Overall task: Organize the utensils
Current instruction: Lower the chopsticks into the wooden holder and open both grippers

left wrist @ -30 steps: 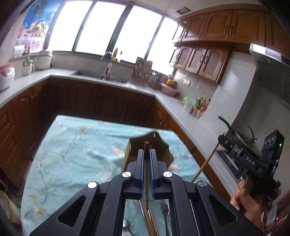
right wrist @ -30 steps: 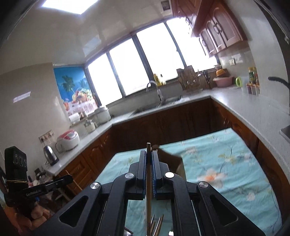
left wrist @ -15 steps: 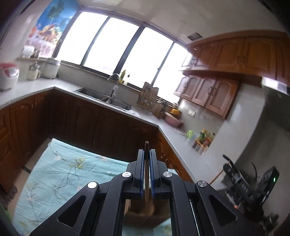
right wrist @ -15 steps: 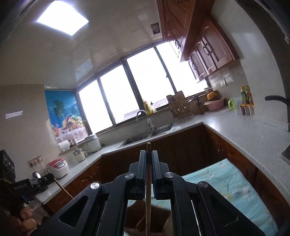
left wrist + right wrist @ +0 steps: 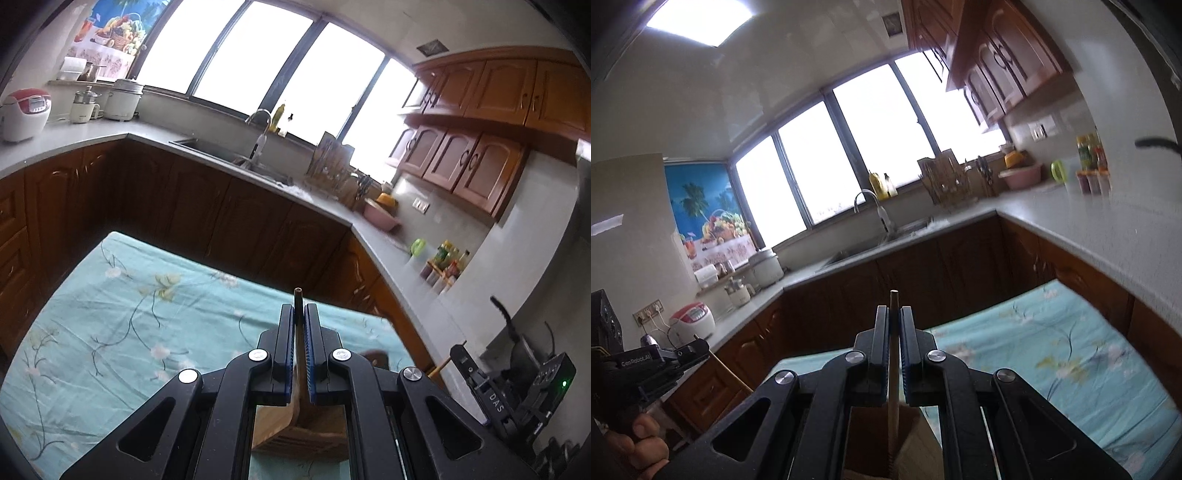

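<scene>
My left gripper is shut on a thin dark-tipped chopstick that sticks up between the pads. Below it a wooden utensil holder shows on the table. My right gripper is shut on a light wooden chopstick whose lower end reaches into the brown holder. The right gripper also shows at the lower right of the left wrist view. The left gripper shows at the lower left of the right wrist view, with its stick slanting down from it.
The table has a turquoise flowered cloth. Dark wooden cabinets under a grey counter ring it, with a sink, rice cooker, pink bowl and spice jars.
Both grippers tilted up half a second ago and have since dipped back down, so more table and the holder show again. Both stay shut on their chopsticks.
</scene>
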`<state>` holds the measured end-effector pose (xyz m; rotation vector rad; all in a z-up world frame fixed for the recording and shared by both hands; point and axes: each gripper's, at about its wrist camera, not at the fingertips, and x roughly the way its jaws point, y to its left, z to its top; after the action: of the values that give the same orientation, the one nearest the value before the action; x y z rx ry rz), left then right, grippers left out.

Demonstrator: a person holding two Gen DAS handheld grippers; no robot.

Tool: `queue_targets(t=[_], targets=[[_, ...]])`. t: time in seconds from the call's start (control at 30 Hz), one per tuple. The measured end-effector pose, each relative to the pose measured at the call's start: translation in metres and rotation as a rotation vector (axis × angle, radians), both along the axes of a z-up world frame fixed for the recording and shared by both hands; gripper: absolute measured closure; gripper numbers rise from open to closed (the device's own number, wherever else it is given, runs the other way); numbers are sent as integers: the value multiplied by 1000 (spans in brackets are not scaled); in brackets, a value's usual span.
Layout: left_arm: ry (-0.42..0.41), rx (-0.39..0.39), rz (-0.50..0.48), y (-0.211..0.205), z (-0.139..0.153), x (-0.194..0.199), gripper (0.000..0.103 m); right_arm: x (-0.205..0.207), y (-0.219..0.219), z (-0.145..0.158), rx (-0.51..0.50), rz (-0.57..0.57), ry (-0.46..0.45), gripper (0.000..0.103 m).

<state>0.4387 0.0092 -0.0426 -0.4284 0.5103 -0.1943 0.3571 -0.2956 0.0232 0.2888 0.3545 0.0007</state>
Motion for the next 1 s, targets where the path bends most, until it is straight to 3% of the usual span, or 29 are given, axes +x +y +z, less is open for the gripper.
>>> queue_targets(t=[0.1,0.27,0.5,0.8,0.9,1.0], targets=[[13,21,-10,-11,-11,9,99,1,-3,-11,14,-4,25,98],[39,57,-37,-27,0,23,98,-1,-6,-19,17,-5,56,97],[33,77,-40,-16,24,8,98,1,-6,-23,28,1,100,93],[42,88,-44,-7,27,-10,98,-2,-4,-26,33,15,144,84],[54,85,-42,-5,28,-11,94,-5,-6,-26,39,12,155,76],[60,67,-31,-1,29,-14,74,-10,-8,-26,49,13,169,68]])
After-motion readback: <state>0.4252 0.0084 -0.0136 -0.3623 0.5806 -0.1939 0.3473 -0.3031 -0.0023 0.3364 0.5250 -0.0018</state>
